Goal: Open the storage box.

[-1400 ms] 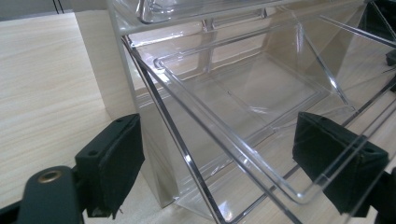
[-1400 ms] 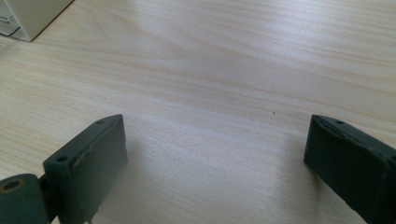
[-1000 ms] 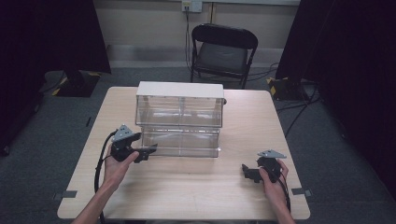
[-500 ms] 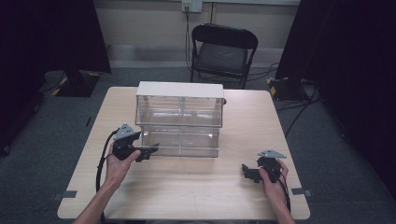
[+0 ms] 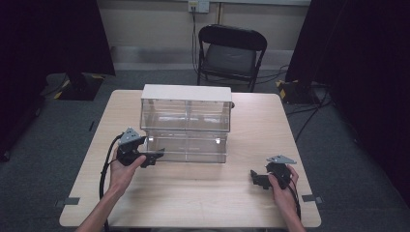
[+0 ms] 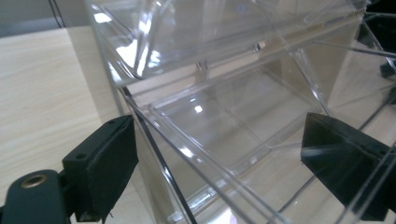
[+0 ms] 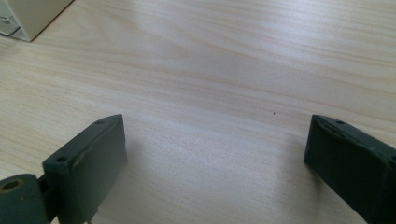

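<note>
The worktop (image 5: pixel 203 193) is showing pale wood grain with a smooth, matt finish. The drawer cabinet (image 5: pixel 186 128) is looking like clear glossy plastic, catching bright reflections, under an opaque cream top. Both grippers' jaws are appearing as matt black plastic, faintly scuffed. The folding chair (image 5: pixel 231 53) is showing dark, dull metal.
</note>
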